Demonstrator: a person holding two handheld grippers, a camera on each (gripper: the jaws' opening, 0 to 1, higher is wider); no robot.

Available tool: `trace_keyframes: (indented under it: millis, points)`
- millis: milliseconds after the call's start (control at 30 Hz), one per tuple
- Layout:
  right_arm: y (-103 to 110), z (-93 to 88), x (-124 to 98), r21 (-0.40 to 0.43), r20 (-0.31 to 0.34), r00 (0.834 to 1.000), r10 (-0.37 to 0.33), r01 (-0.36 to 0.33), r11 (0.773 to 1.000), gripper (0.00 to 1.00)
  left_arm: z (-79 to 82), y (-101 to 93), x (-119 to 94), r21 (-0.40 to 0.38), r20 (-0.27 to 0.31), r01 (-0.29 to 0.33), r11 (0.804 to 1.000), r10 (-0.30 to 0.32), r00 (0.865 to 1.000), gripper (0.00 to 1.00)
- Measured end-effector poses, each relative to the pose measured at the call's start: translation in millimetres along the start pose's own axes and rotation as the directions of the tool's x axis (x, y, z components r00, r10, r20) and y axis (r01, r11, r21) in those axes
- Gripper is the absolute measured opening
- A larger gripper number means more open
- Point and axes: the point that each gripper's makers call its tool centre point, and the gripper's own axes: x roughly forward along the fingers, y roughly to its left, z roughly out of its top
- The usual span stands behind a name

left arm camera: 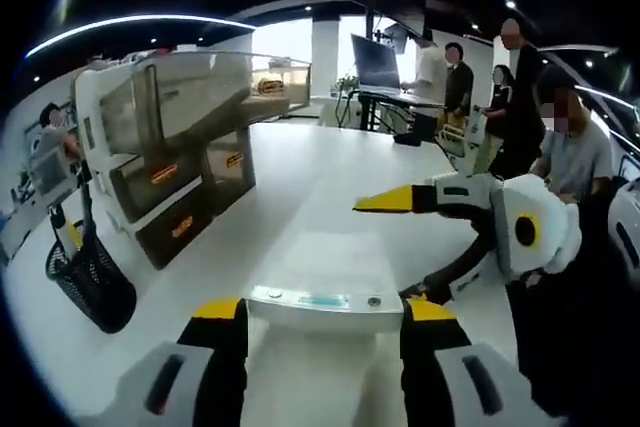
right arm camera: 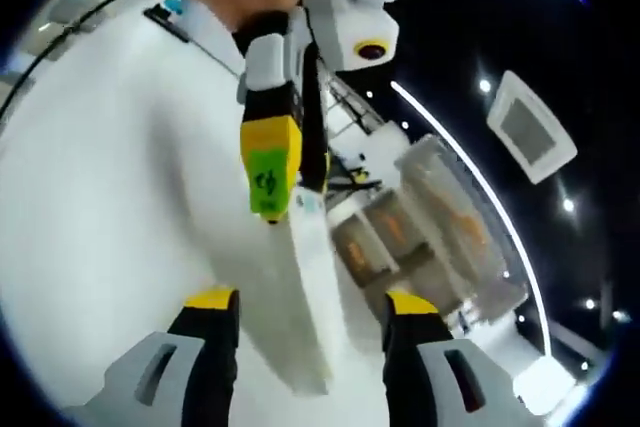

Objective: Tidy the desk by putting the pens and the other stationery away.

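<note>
A flat white case (left arm camera: 320, 299), apparently a pencil box, lies on the white bench (left arm camera: 330, 177) between the spread jaws of the left gripper (left arm camera: 322, 312), which stands wide around its near end without clearly pressing it. The right gripper (left arm camera: 400, 247) reaches in from the right in the left gripper view, also wide, its lower jaw at the case's right corner and the upper one raised above the lid; in the right gripper view its own jaws bracket the same long white case (right arm camera: 305, 287), with the left gripper (right arm camera: 270, 182) at the far end. No loose pens are visible on the bench, so the collecting seems largely done. What appears left is stowing the case, perhaps in the drawer unit (left arm camera: 180, 162) standing well apart, beside a black mesh pen holder (left arm camera: 92, 282).
</note>
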Motion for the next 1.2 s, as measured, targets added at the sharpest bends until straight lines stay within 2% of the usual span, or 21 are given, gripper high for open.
trace_keyframes:
  millis: [400,567,800,1200]
  points:
    - [2.6,7.5,10.9,-0.108,0.022,0.999,-0.044,0.046,0.993,0.44,-3.7,-1.1,-0.1,-0.023,-0.011,0.002,1.000,-0.002,1.000,0.61]
    - [1.6,8.7,13.7,-0.181,0.026,0.997,-0.071,0.074,0.981,0.38,-4.9,-2.2,0.2,-0.028,-0.016,0.006,1.000,-0.006,1.000,0.61]
    - [-1.6,7.5,15.3,-0.204,0.031,0.996,-0.081,0.085,0.975,0.29,-5.0,-4.1,1.1,-0.033,-0.018,0.013,0.999,-0.014,1.000,0.61]
    - [-1.5,3.2,17.0,-0.277,0.002,0.995,-0.103,0.099,0.956,0.15,-7.4,-10.5,4.3,-0.056,-0.022,0.035,0.998,-0.036,0.999,0.61]
